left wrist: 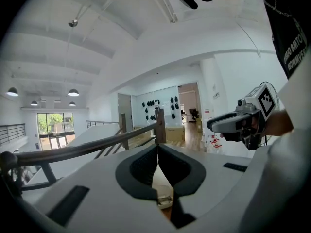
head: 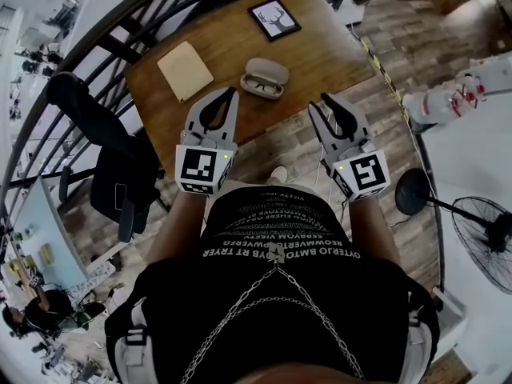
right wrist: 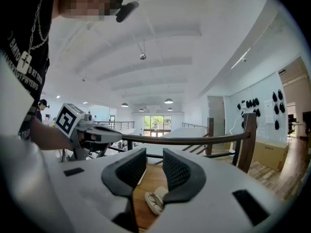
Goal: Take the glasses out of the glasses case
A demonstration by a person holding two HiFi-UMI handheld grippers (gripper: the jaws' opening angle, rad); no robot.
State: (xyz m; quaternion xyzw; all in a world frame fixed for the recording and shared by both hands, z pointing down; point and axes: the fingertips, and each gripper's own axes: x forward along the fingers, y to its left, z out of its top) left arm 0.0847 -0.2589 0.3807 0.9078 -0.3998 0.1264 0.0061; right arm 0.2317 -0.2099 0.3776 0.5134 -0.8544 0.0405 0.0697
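1. Desk point(head: 320, 54): wooden, seen from above in the head view. It carries items 2 to 5.

2. Case point(head: 265, 77): pale, rounded, lying open near the middle of the desk, a little toward the near edge.

3. Glasses point(head: 262, 88): lying inside the open case in the half toward the near edge. Neither pair of tongs touches them.

4. Pad point(head: 185, 70): beige, flat, toward the left edge, apart from the case.

5. Frame point(head: 274, 18): dark border, deer picture, near the far edge, beyond the case.

6. Left tongs point(left wrist: 158, 149): tips pressed together with nothing held. An oval gap remains behind the tips, and the desk and case show through it below. Held above the near edge, close to the case but clear of it.

7. Right tongs point(right wrist: 154, 155): spread and empty. The case shows low in the gap, farther off on the desk. Held above the near edge, to the right of the left tongs.

8. Chair point(head: 112, 182): black, on the floor off the left edge.

9. Railing point(right wrist: 194, 141): dark rail running past the far side of the desk.

10. Fan point(head: 484, 234): standing on the floor, well to the right.
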